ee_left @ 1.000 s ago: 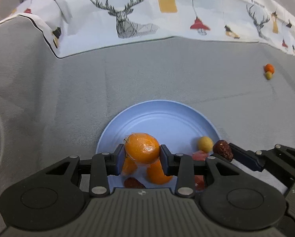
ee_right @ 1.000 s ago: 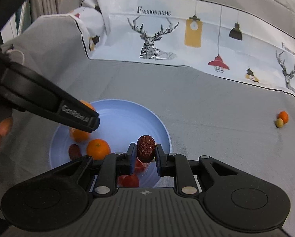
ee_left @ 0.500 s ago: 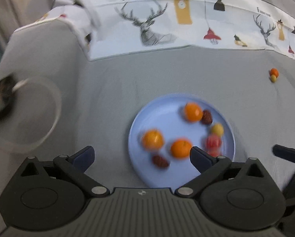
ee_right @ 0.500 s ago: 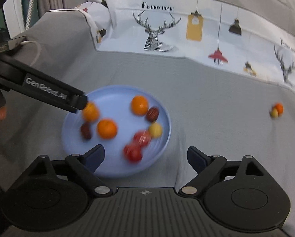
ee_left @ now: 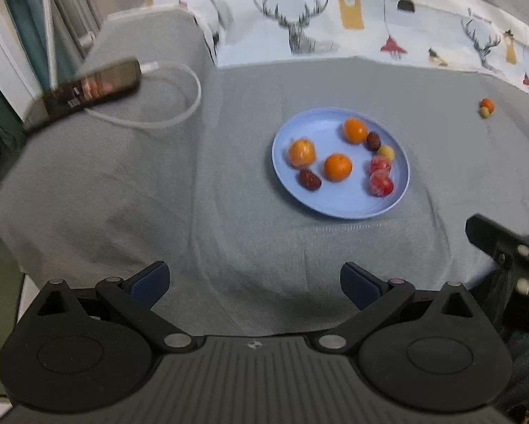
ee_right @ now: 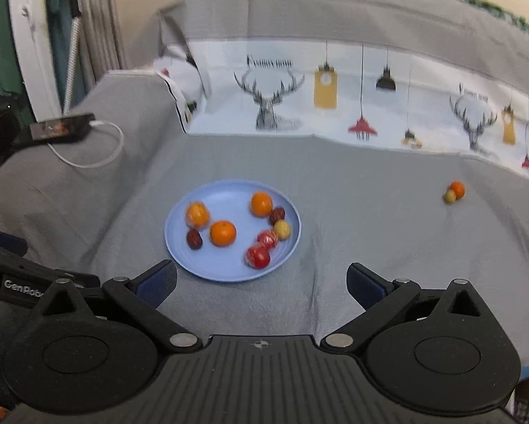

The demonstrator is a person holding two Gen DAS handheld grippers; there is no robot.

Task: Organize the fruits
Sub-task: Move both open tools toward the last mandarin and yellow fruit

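Surface: grey cloth (ee_right: 370, 219) over a couch-like seat; behind it a white printed cloth (ee_right: 335, 106) with deer heads, lamps and blurred lettering, unreadable. Phone (ee_right: 61, 129) with white cable (ee_right: 98, 155) on the left armrest. Left gripper's arm reads "GenRob…", cut off.

Blue plate (ee_right: 229, 272) holds three oranges (ee_right: 223, 233), two dark dates (ee_right: 194, 239), two red fruits (ee_right: 257, 256), one yellow fruit (ee_right: 282, 229). Well apart to the right: one small orange fruit (ee_right: 458, 188) touching one yellow-green fruit (ee_right: 449, 196).

Left gripper (ee_left: 254, 281): jaws wide apart, nothing between. Right gripper (ee_right: 261, 279): jaws opening, nearly full width, nothing between.
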